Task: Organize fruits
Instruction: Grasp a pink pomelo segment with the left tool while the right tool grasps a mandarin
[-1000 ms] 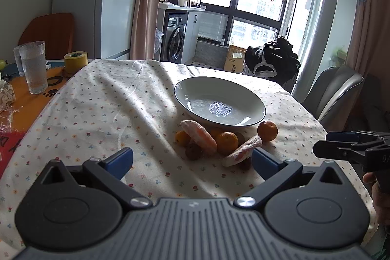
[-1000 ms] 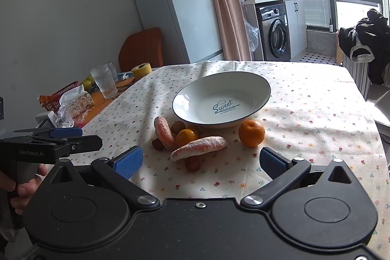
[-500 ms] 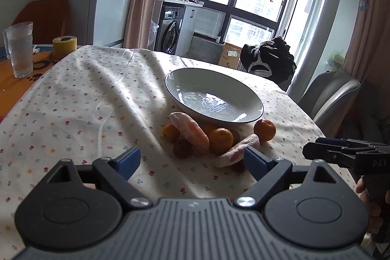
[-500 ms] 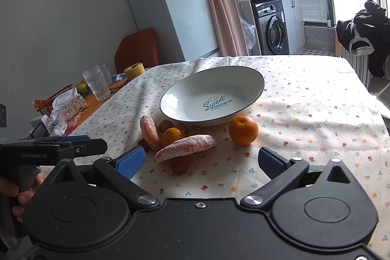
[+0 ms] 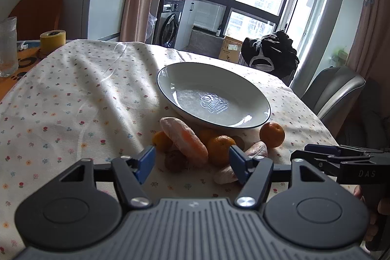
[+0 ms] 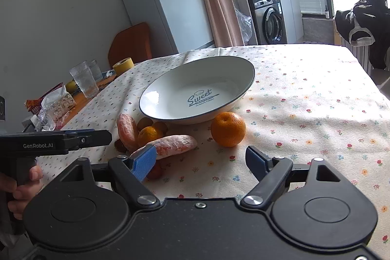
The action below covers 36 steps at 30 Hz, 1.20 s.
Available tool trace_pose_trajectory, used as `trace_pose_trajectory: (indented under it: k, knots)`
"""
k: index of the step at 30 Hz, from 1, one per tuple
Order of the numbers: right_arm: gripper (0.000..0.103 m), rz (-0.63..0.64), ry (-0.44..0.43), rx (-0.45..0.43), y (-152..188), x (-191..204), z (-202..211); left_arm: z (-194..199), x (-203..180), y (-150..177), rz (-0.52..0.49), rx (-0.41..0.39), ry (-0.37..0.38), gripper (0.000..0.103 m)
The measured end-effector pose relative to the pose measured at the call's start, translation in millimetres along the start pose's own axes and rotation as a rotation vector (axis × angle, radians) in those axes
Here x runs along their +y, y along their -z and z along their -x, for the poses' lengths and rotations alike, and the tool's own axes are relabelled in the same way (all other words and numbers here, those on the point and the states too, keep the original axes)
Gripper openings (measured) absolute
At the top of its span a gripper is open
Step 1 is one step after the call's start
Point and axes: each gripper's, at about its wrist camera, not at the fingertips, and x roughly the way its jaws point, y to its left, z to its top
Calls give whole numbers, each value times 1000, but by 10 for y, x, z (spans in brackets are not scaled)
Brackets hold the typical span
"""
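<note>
both hand-held grippers, left gripper and right gripper, hang released over the fruit pile beside the white dark-rimmed ceramic plate on the floral tablecloth.

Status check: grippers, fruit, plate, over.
Left gripper open, empty, low before the fruit pile. Right gripper open, empty, facing the lone orange mandarin. White dark-rimmed plate empty. Nothing blocking.

Right tongs spread wide before fruit pile; orange beside plate.
</note>
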Motion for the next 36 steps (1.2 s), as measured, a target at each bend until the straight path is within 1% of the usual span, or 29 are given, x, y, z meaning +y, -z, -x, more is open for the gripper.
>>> trace_pose_trajectory:
  k: [1,4,8,11,15,17,21,23,27,30,36]
  knots:
    - [78,-2,-1,0,-6,-13,-18,-34,3,-8,3,6,-1,59]
    - [76,-11,2,1,-32,-49,-70,-132,-6,-25,3,21,-2,54]
    - [72,-29,10,-2,-77,-116,-146,-229,3,-44,12,33,-2,52]
    - [72,-39,8,-3,-99,-154,-196,-292,-1,-62,13,39,-4,51]
    - [72,-45,6,-4,-106,-191,-255,-372,-8,-73,17,53,-26,51]
    - [72,-49,3,-2,-107,-208,-281,-399,3,-78,33,46,-33,50]
    - [72,-44,7,5,-115,-242,-340,-459,6,-96,44,50,-60,42]
    - [72,-44,9,5,-121,-258,-372,-500,18,-96,74,60,-51,36]
    - [72,-45,14,8,-131,-283,-449,-538,-11,-105,82,59,-64,31]
    - [72,-47,11,13,-145,-296,-498,-543,3,-127,104,62,-55,25]
    - [67,-21,15,14,-153,-303,-552,-521,-5,-138,120,53,-59,22]
